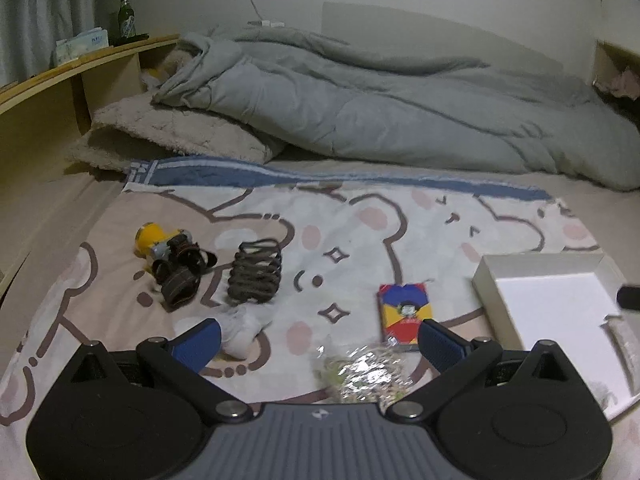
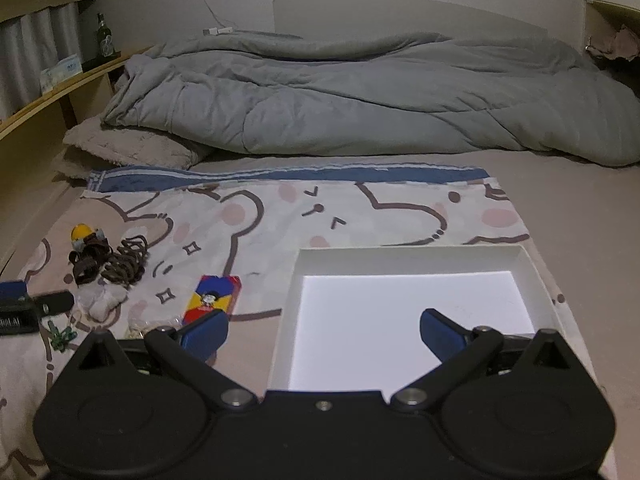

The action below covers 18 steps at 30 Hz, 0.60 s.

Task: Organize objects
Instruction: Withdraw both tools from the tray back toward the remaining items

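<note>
Nothing sorted yet, by the look of it. Box [image 2: 412,312] empty, directly ahead of right hand-held gripper [image 2: 324,334], jaws spread, holding nothing. Left hand-held gripper [image 1: 320,344] also spread, empty; foil packet [image 1: 360,372] between its fingers, card pack [image 1: 404,314], hair ties [image 1: 254,276], yellow toy [image 1: 150,236] ahead on the bed.

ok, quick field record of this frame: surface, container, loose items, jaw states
surface: cartoon-bear blanket on a bed
container: white box, open, nothing in it
loose items: colourful card pack, dark hair ties, yellow toy with straps, white wad, crinkly clear bag
items relative to box: all outside, to its left
left gripper: jaws open, holding nothing, above the clear bag
right gripper: jaws open, holding nothing, at the box's near edge
</note>
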{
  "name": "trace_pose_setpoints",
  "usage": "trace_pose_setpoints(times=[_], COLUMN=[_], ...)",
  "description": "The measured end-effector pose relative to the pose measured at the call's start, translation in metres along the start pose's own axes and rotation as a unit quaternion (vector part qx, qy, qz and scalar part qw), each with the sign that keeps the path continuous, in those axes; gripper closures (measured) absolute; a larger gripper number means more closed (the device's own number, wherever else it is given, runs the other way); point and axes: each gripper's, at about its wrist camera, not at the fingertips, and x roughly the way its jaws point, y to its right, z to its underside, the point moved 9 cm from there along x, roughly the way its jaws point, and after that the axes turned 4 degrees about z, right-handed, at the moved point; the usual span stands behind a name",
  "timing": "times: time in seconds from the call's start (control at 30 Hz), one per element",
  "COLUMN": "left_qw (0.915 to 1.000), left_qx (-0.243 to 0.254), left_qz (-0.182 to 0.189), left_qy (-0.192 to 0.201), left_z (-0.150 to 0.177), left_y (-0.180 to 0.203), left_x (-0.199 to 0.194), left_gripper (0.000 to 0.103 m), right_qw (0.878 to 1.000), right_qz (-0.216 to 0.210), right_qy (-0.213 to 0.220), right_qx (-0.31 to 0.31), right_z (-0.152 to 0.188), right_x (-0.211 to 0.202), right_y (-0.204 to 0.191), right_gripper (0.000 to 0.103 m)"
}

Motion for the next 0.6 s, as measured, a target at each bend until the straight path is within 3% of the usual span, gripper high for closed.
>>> trace_pose_setpoints(times=[0.23, 0.47, 0.6], left_qw=[0.9982, 0.9964, 0.9942], left_qx=[-0.004, -0.024, -0.036], left_qz=[-0.001, 0.021, 0.008], left_qy=[-0.06, -0.079, -0.101], left_z=[0.02, 0.029, 0.036], left_y=[-0.003, 0.004, 0.007], left_x=[0.028, 0.049, 0.065], left_gripper=[0.0, 0.0, 0.0], right_qw=[1.0, 0.999, 0.999], right_qz=[-0.004, -0.035, -0.041], right_qy=[0.015, 0.02, 0.027], right_qx=[0.015, 0.007, 0.006], right_z=[-0.011, -0.02, -0.024], right_x=[0.009, 0.02, 0.026], right_y=[-0.019, -0.043, -0.059], right_gripper=[0.0, 0.0, 0.0])
